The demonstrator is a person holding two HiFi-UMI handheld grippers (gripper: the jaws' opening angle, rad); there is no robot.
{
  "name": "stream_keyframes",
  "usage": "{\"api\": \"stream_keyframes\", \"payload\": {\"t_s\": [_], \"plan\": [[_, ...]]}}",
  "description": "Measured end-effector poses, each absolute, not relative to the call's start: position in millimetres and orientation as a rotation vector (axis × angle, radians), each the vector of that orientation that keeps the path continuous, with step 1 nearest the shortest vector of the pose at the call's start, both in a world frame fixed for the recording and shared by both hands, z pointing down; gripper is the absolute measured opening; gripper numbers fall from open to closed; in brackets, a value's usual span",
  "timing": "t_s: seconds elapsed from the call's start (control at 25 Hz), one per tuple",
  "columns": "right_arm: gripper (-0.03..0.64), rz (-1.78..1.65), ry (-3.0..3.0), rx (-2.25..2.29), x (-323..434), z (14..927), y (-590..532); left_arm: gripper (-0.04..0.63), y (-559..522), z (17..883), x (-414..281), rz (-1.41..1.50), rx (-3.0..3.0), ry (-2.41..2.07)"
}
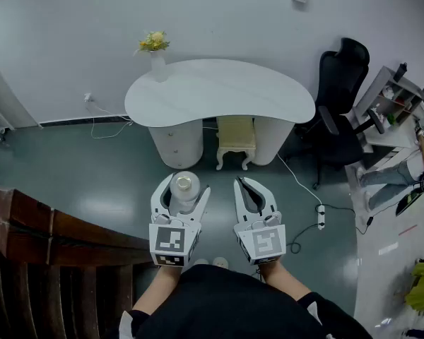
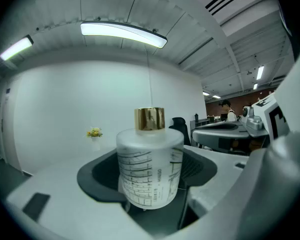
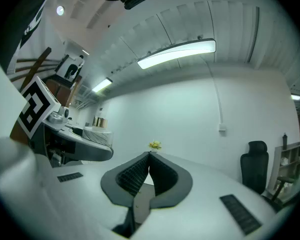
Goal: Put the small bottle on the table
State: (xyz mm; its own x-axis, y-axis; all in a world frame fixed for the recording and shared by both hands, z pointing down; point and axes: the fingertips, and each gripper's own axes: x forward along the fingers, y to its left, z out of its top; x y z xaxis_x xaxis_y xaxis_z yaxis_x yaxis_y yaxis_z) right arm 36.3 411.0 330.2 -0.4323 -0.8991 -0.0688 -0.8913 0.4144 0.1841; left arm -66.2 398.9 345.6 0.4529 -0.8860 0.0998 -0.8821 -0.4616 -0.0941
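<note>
A small frosted bottle (image 1: 184, 184) with a gold cap stands upright between the jaws of my left gripper (image 1: 185, 191), which is shut on it. In the left gripper view the bottle (image 2: 149, 169) fills the middle, its printed sides pressed by the dark pads (image 2: 100, 176). My right gripper (image 1: 240, 183) is beside it on the right, shut with nothing between its jaws, its tips meeting (image 3: 149, 157). Both are held over the grey floor, well short of the white kidney-shaped table (image 1: 219, 90). From the right gripper view the bottle (image 3: 97, 129) shows at the left.
A vase of yellow flowers (image 1: 155, 48) stands on the table's left end. A pale stool (image 1: 235, 140) is tucked under the table. A black office chair (image 1: 343, 104) is at the right, a power strip (image 1: 320, 216) lies on the floor, and a wooden rail (image 1: 35, 239) is at lower left.
</note>
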Motion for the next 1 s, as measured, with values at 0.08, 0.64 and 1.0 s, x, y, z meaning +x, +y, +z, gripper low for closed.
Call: {"api": "stream_keyframes", "payload": {"t_s": [0.08,0.64,1.0], "plan": [[0.021,-0.298,-2.6,1.659,42.0,327.1,411.1,0.333,398.9,342.3,-62.2,-0.205,-2.641,1.627],[0.023,-0.267,-2.681,1.623,69.5,332.4,390.2,0.333,382.1,344.1,-39.6,-0.151,-2.621,1.681],[0.023,-0.276,-2.656,1.627,67.4,336.5,335.6,0.333,327.6,340.1,-48.9,-0.129,-2.598,1.685]]}}
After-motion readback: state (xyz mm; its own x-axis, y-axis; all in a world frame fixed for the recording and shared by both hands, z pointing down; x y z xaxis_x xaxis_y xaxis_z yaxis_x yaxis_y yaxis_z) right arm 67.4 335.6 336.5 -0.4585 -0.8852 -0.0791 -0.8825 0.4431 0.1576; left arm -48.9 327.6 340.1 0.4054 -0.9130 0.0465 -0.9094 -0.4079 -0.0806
